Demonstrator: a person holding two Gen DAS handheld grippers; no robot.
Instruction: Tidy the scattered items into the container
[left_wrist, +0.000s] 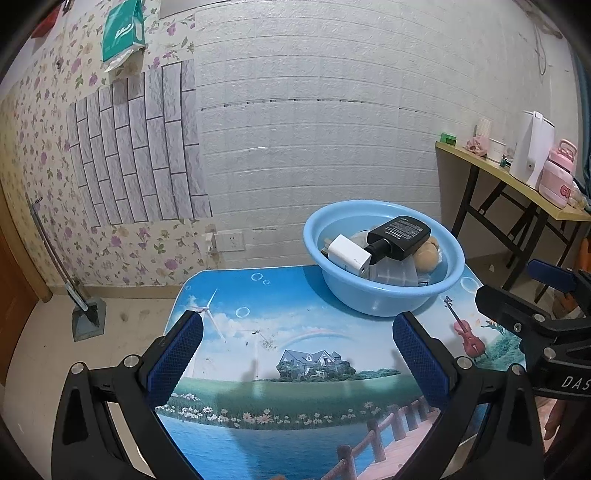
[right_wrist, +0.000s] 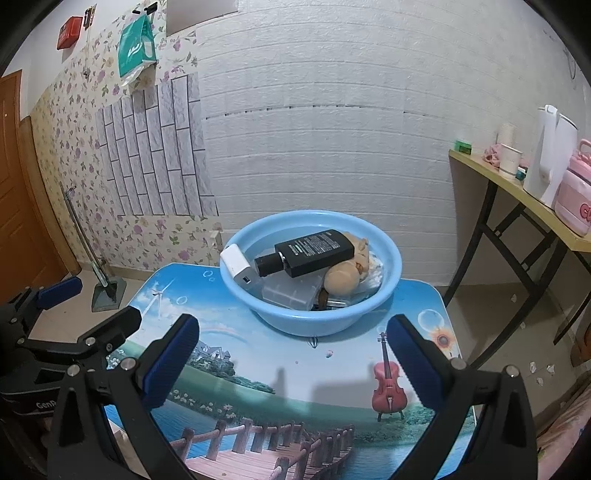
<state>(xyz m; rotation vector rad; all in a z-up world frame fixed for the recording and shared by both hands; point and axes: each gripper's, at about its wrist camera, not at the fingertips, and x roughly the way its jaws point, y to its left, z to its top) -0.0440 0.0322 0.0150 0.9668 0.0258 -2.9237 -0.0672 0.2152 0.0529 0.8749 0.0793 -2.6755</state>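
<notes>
A: Nearest the left wrist camera, the left gripper (left_wrist: 297, 354) has its blue-padded fingers (left_wrist: 176, 360) spread wide, nothing between them, only the printed worktop (left_wrist: 258, 325) below.

B: Same on the other side. The right gripper (right_wrist: 293, 354) hangs over the near part of the worktop (right_wrist: 258, 354), fingers (right_wrist: 415, 363) spread, holding nothing (the violin in the print shows just inside the right finger).

A: And the basin?

B: The light blue basin (right_wrist: 384, 291) stands at the far edge of the worktop, toward its far right corner in the left wrist view. The items lie piled inside it.

A: I see a black bottle (left_wrist: 400, 236) lying on its side on top, cap pointing left. A white charger block (left_wrist: 347, 254) leans against the basin's left inner wall, touching the cap.

B: Right of the bottle sits a tan plush toy (right_wrist: 345, 277), and under the bottle a clear plastic box (right_wrist: 291, 293). Something dark lies at the bottom; I cannot tell what.

A: From the left wrist view the right gripper (left_wrist: 517, 310) shows at the right edge of the worktop, beside the basin and apart from it.
</notes>
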